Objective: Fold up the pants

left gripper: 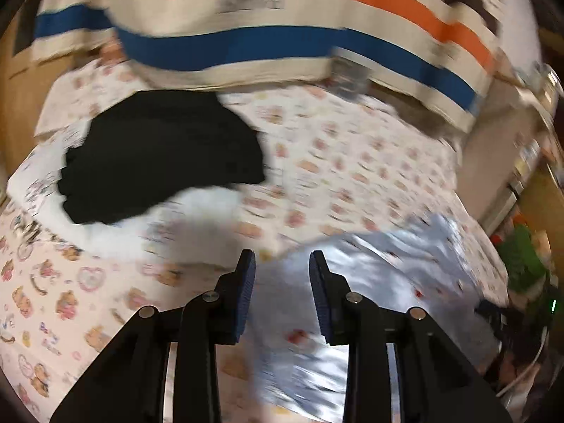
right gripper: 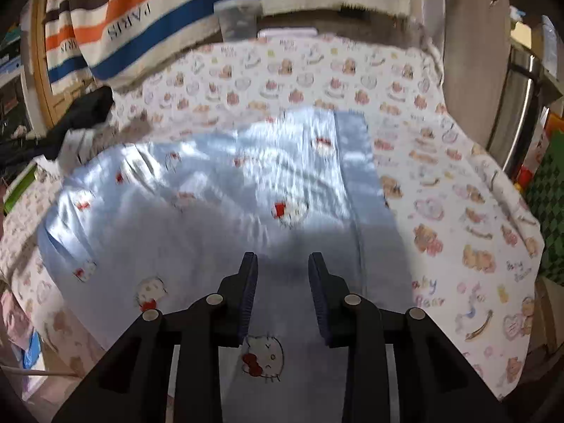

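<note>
Both the left gripper [left gripper: 282, 259] and right gripper [right gripper: 282, 259] hover part-open and empty over the pale-blue pants [right gripper: 211, 204], so each should pinch an edge squarely before folding.

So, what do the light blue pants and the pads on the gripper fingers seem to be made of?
The light blue pants look like a thin satin-like fabric: they shine where light falls and lie in many fine wrinkles. It could be polyester or silk; the look leaves this open. The pads on the right gripper look like dark blue ribbed rubber or soft plastic, matte, with fine ridges across them.
</note>
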